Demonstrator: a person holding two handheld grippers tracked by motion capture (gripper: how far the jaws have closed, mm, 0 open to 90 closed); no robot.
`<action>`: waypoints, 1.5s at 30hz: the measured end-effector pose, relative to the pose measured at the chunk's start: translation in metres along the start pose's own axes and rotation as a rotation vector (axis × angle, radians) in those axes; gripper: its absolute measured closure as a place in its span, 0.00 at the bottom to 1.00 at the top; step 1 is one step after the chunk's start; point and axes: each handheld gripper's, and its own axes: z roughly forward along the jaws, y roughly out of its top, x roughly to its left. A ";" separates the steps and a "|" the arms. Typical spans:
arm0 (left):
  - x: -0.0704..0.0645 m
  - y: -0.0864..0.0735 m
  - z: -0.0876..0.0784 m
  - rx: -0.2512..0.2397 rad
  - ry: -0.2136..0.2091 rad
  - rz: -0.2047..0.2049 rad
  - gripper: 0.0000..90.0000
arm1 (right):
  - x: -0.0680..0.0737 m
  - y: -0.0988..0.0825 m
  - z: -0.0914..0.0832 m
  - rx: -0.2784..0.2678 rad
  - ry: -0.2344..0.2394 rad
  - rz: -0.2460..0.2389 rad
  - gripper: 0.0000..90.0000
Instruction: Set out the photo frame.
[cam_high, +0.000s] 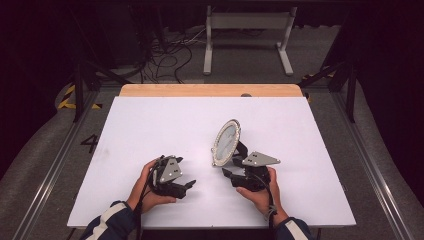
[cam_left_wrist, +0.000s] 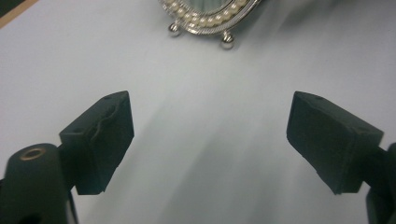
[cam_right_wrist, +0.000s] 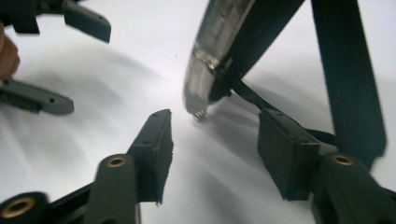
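Observation:
A small oval mirror (cam_high: 226, 142) with a pearl-studded silver frame stands upright on the white table (cam_high: 150, 125), propped on its black back stand (cam_right_wrist: 345, 70). My right gripper (cam_high: 228, 173) sits just in front of and right of it, jaws open and empty. In the right gripper view that gripper (cam_right_wrist: 212, 126) points at the mirror's lower edge (cam_right_wrist: 205, 70), close by but apart. My left gripper (cam_high: 189, 186) rests to the mirror's left, open and empty. Its own view shows the gripper (cam_left_wrist: 208, 112) facing the mirror's ball feet (cam_left_wrist: 227, 39) some way ahead.
The white board covers most of a wooden table whose far edge (cam_high: 210, 90) shows. Beyond it are a grey floor, cables (cam_high: 165, 55) and a white metal frame (cam_high: 247, 35). The left gripper's jaws (cam_right_wrist: 70, 18) appear at the upper left of the right gripper view.

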 end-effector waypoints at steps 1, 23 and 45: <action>0.000 0.000 0.000 0.000 0.000 0.000 0.16 | 0.000 0.000 0.000 0.000 0.000 0.000 0.47; -0.001 -0.030 -0.029 -0.011 0.046 -0.063 0.14 | 0.000 0.016 0.038 -0.067 -0.050 0.078 0.52; 0.002 -0.031 -0.030 -0.015 0.071 -0.063 0.15 | -0.009 0.015 0.036 -0.057 0.001 0.107 0.68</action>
